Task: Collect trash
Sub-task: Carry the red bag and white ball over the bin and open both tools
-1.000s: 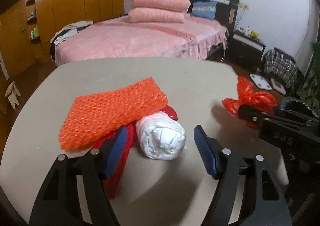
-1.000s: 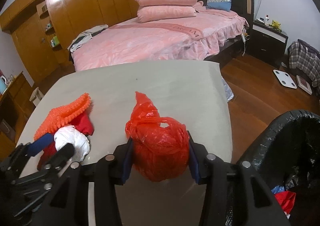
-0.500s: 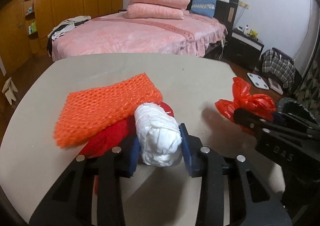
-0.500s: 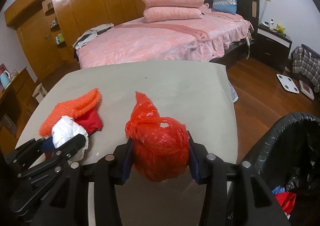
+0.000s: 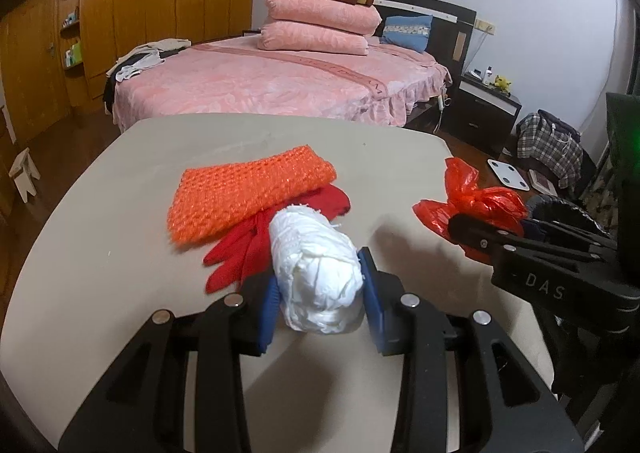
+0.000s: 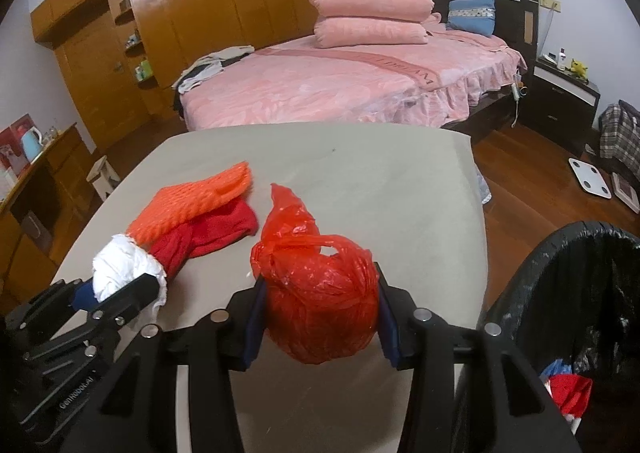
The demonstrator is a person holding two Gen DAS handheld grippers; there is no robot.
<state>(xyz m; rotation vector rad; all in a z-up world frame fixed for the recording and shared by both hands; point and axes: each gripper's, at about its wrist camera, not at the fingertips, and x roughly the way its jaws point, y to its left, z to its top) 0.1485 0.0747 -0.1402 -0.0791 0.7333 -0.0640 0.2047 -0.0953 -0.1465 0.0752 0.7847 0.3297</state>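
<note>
My left gripper (image 5: 320,293) is shut on a white wad of paper (image 5: 316,277) and holds it just above the grey table (image 5: 120,253); it also shows in the right wrist view (image 6: 124,273). My right gripper (image 6: 320,313) is shut on a knotted red plastic bag (image 6: 320,293), seen from the left wrist view (image 5: 476,201) near the table's right edge. An orange foam net (image 5: 248,189) lies on a red cloth (image 5: 280,221) on the table. A black-lined trash bin (image 6: 560,293) stands right of the table.
The bin holds red and blue scraps (image 6: 568,389). A pink bed (image 6: 340,81) stands beyond the table. A white scale (image 6: 592,181) lies on the wooden floor at right. A small white stool (image 5: 24,177) stands left.
My left gripper closed on the white paper wad and lifted it slightly toward me, off the red cloth. The right gripper kept holding the red bag.
</note>
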